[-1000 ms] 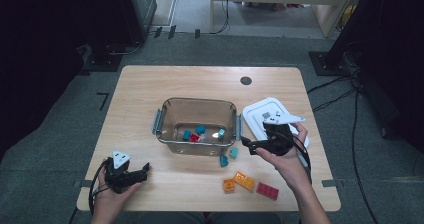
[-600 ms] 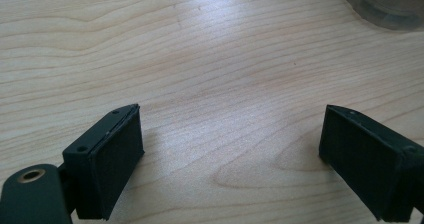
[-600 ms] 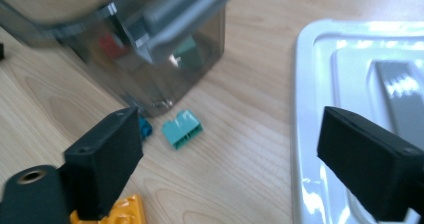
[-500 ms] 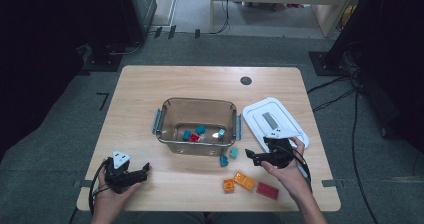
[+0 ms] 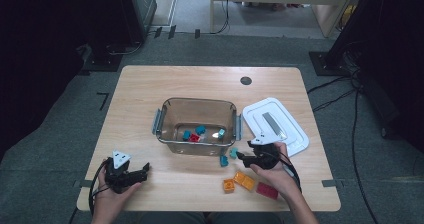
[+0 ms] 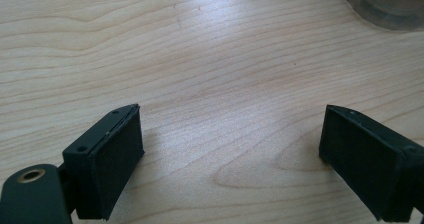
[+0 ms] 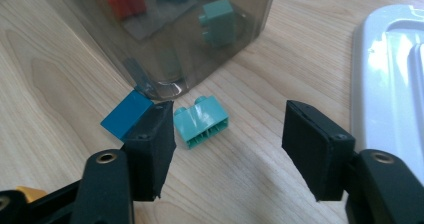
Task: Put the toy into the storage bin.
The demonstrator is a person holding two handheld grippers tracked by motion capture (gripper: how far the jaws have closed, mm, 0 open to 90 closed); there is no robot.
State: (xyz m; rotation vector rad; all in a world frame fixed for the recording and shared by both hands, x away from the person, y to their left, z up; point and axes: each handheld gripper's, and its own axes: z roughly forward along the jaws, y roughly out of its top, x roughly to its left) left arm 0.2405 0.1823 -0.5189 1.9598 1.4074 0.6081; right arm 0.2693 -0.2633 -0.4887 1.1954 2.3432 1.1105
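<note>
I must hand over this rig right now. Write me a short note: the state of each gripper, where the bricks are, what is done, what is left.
Left gripper: open, holding nothing, low over bare table.
Right gripper: open, jaws on either side of the mint-green brick beside the clear bin; not gripped yet.
A blue brick lies against the bin wall.
Done, it seems: a few bricks lie inside the bin.
Left: mint-green, blue, two orange bricks, red brick. White lid lies off, right of the bin.
</note>
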